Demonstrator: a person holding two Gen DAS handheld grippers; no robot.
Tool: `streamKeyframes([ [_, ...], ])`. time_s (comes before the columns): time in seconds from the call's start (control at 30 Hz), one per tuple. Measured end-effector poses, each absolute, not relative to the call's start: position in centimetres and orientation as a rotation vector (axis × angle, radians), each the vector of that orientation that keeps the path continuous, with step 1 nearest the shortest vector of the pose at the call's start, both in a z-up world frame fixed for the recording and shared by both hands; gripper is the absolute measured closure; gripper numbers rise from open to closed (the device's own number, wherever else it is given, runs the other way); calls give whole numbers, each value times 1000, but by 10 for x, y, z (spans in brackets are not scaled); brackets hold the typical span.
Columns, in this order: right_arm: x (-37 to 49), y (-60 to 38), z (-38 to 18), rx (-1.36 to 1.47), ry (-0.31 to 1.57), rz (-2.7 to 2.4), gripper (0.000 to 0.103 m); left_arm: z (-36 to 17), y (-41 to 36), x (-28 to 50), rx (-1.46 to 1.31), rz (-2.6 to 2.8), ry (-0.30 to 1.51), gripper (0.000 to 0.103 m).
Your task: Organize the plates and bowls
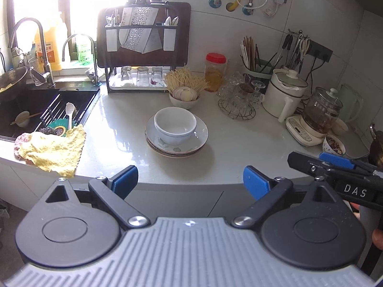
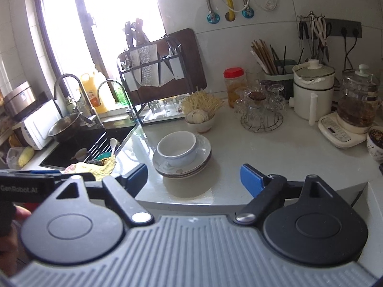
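Observation:
A white bowl (image 1: 175,125) sits upright on a stack of plates (image 1: 201,135) in the middle of the white counter. The right wrist view has the same bowl (image 2: 178,147) on the plates (image 2: 203,151). My left gripper (image 1: 190,180) hangs open over the counter's front edge, short of the stack, nothing between its blue pads. My right gripper (image 2: 194,179) is open too, just in front of the plates and apart from them. The right gripper (image 1: 335,161) also pokes into the left wrist view at the right edge.
A black sink (image 1: 36,105) with a spoon, rack and yellow cloth (image 1: 53,151) lies left. Behind the stack stand a small bowl of garlic (image 1: 184,95), a glass rack (image 1: 237,98), a jar, a white pot (image 1: 283,93) and a kettle (image 1: 320,112). A drying rack (image 1: 141,47) holds knives and glasses.

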State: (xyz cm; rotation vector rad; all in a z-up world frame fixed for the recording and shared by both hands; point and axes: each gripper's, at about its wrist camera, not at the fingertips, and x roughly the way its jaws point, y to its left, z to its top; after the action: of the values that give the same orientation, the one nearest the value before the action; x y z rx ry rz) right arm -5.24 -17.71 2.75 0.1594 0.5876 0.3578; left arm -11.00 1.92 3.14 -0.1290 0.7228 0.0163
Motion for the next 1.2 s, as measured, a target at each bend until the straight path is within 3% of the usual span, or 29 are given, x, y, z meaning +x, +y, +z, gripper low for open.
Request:
streamKeyframes([
  [0.03,-52,-177,28,163,590,351,1,31,19,-111,-123,18,723,6],
  [0.07,-54,-178,28,171,587,348,0,31,19,-112,-116,18,723,6],
  [1.2,-63,-171,30,160,567,371,0,32,22,-124,-113,43,709,3],
])
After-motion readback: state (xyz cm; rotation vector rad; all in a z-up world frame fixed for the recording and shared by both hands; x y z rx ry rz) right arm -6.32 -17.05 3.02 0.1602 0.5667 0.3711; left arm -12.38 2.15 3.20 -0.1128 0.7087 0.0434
